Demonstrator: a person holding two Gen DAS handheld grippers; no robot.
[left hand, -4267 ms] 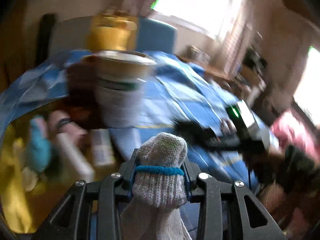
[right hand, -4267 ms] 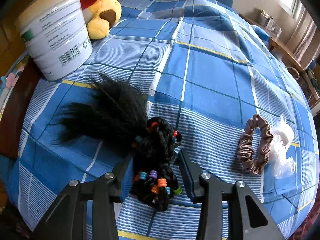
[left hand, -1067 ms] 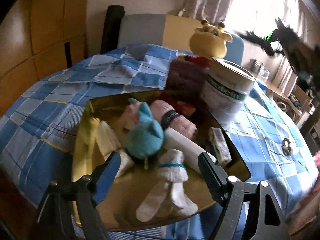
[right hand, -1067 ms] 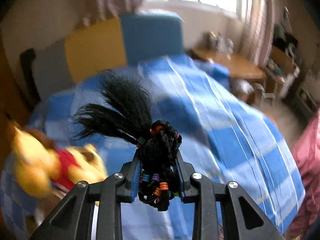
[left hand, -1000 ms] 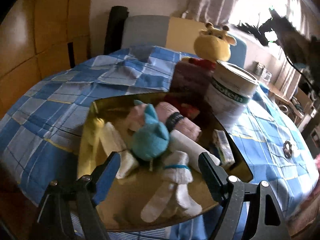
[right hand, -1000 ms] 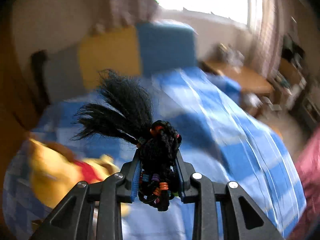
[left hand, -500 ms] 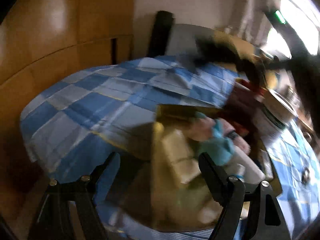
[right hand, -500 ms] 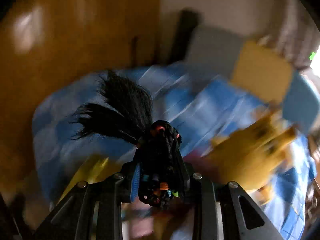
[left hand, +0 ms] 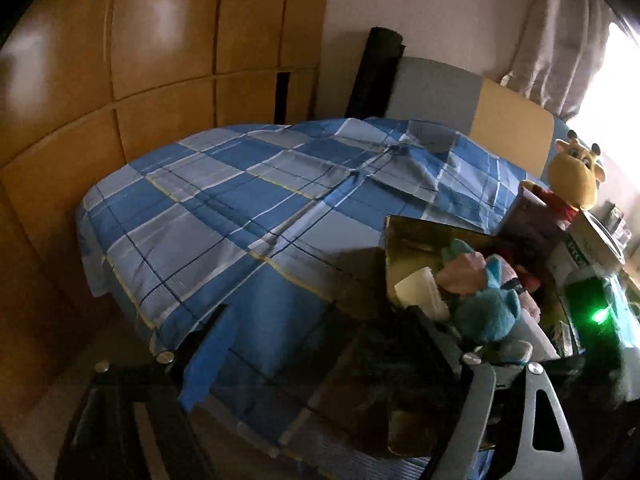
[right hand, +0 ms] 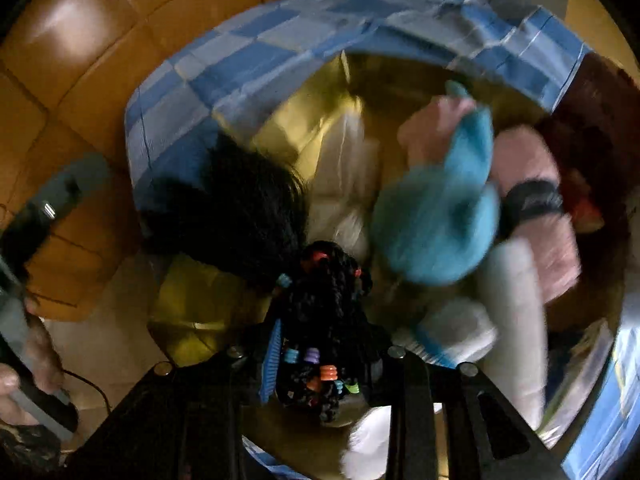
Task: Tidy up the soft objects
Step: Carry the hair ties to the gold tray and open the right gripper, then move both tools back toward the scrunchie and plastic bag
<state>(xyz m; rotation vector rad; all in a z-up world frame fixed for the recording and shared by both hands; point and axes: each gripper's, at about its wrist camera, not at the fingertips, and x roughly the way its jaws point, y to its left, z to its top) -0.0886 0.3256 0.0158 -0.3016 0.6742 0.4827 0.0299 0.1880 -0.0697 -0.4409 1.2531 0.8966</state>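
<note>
Our right gripper (right hand: pixel 326 364), jaws opening, grips a fuzzy black beaded hair bundle (right hand: pixel 320 320) above the shiny gold tray (right hand: pixel 192 328) near a fluffy teal plush (right hand: pixel 436 216). Our left gripper (left hand: pixel 320 356) is spreading, empty.

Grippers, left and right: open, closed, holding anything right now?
Left gripper: jaws opening, nothing between them.
Right gripper: jaws opening, black braided hairpiece with coloured beads between them, above the gold tray.
</note>
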